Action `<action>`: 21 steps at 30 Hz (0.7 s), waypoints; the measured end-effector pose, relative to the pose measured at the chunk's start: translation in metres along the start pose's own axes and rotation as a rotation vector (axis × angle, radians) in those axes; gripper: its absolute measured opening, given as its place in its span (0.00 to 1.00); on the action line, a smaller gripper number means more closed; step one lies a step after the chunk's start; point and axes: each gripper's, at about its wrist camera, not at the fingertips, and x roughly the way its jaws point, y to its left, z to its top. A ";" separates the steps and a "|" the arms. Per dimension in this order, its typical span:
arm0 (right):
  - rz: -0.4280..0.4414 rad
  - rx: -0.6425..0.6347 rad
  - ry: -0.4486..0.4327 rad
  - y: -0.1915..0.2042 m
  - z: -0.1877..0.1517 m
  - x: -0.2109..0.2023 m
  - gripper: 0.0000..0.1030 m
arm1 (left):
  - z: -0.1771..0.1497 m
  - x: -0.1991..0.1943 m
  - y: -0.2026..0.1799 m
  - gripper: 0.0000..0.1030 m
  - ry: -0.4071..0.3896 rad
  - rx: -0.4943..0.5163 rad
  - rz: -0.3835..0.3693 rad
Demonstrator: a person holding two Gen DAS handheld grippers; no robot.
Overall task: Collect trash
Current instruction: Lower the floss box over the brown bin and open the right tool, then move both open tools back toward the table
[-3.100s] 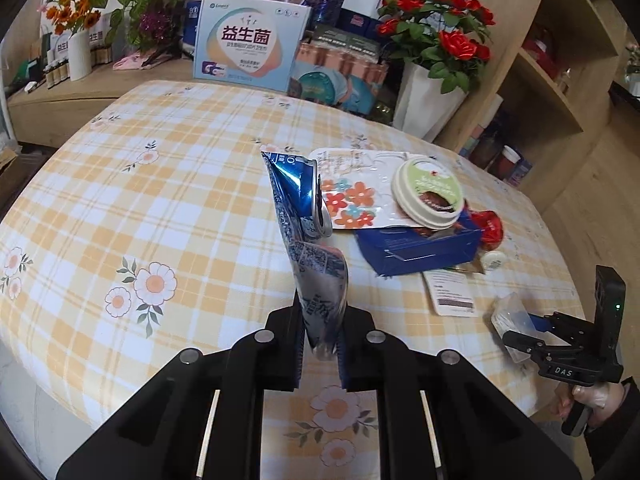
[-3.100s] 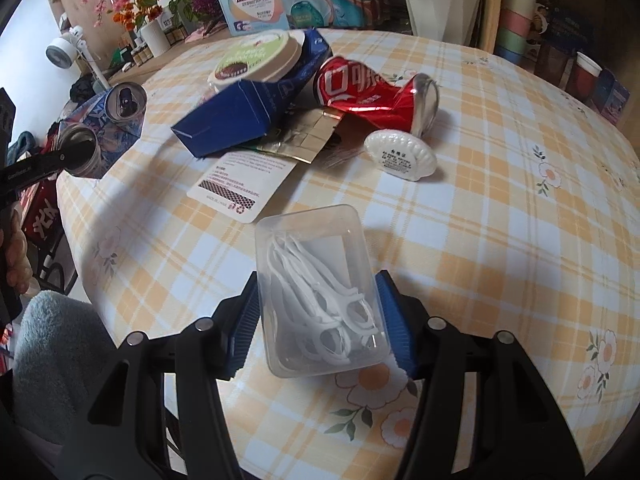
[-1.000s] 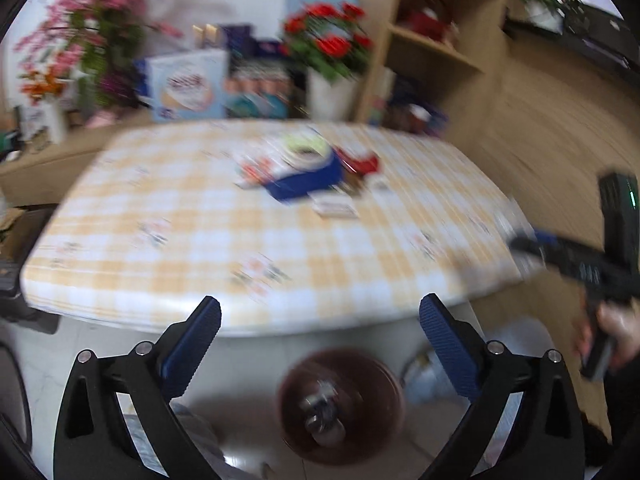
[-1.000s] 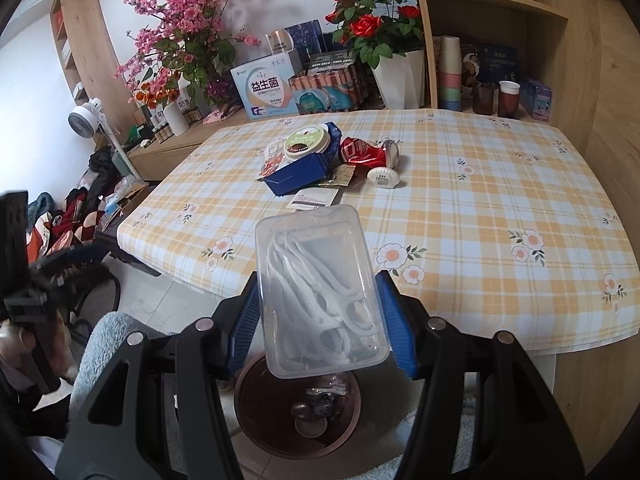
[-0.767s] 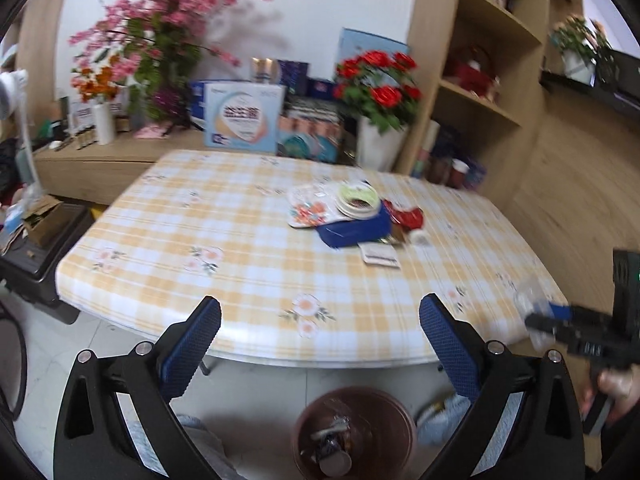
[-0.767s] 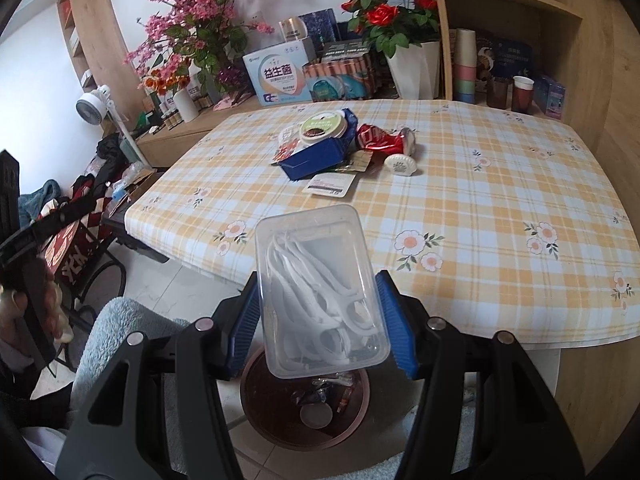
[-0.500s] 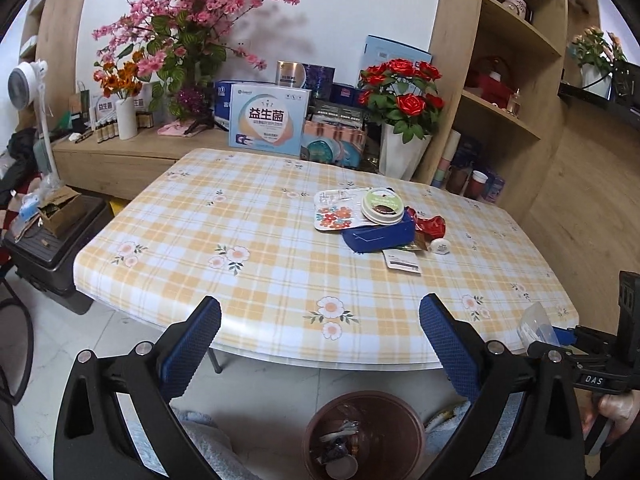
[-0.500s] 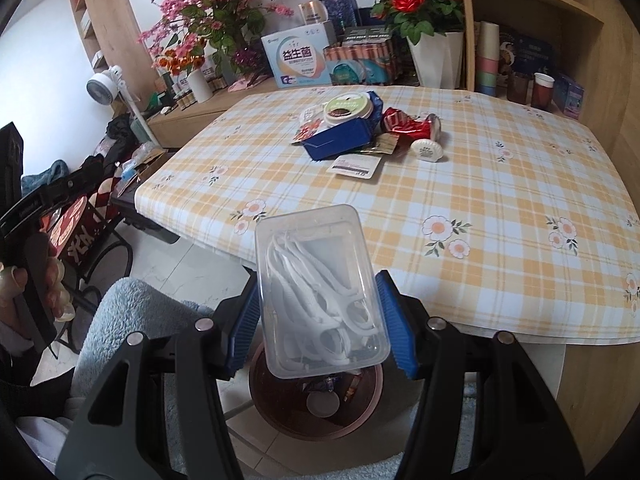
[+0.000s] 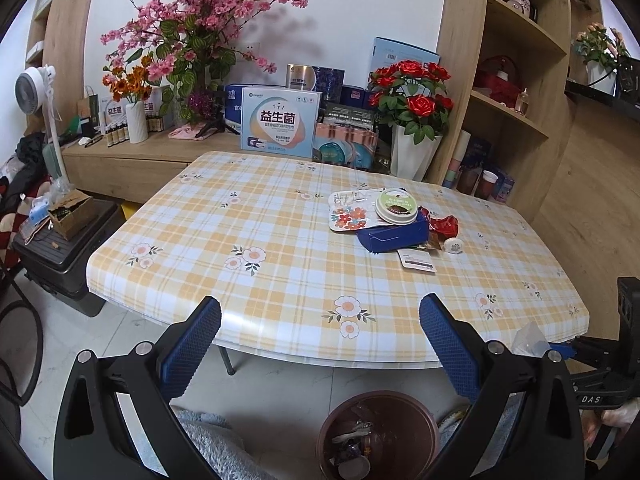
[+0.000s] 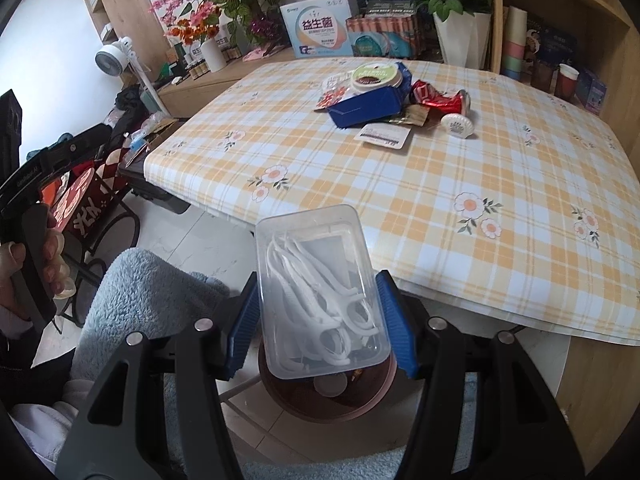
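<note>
My right gripper (image 10: 318,320) pinches a clear rectangular plastic box of white floss picks (image 10: 320,292), blue pads (image 10: 243,322) pressed on its two long sides. The box sticks forward from the jaws, directly over the round brown waste bin (image 10: 288,398) on the pale tile floor, just off the near edge of the table with the orange plaid flowered cloth (image 10: 400,168).

My left gripper (image 9: 320,344) stands spread wide, nothing between its pads (bin below it, already holding scraps).

On the cloth, well apart from both grippers: flattened blue carton (image 10: 366,106), crushed red can (image 10: 438,98), round green-white lid (image 10: 374,74), white label card (image 10: 384,135).
</note>
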 end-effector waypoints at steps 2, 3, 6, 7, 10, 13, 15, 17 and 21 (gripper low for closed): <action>0.009 -0.006 0.012 0.003 -0.001 0.003 0.58 | -0.001 0.001 0.000 0.94 0.001 0.000 0.005; 0.012 -0.006 0.014 0.004 -0.001 0.004 0.58 | -0.001 0.002 0.000 0.94 0.002 0.002 0.012; 0.019 0.000 0.016 0.003 0.000 0.005 0.60 | 0.000 0.004 0.000 0.94 0.005 0.002 0.013; 0.018 0.002 0.013 0.003 0.000 0.005 0.63 | 0.000 0.004 0.000 0.94 0.005 0.001 0.012; 0.010 0.008 -0.014 0.000 0.003 -0.001 0.73 | -0.001 0.004 0.000 0.94 0.004 0.004 0.013; -0.034 0.005 -0.051 -0.004 0.007 -0.008 0.86 | -0.001 0.005 -0.001 0.94 0.007 0.009 0.016; -0.064 0.009 -0.082 -0.008 0.010 -0.014 0.92 | -0.001 0.006 -0.002 0.94 0.009 0.014 0.012; -0.074 0.024 -0.093 -0.015 0.012 -0.019 0.92 | -0.001 0.007 -0.002 0.94 0.010 0.018 0.011; -0.128 0.043 -0.112 -0.028 0.014 -0.026 0.94 | -0.002 0.008 -0.003 0.94 0.010 0.017 0.014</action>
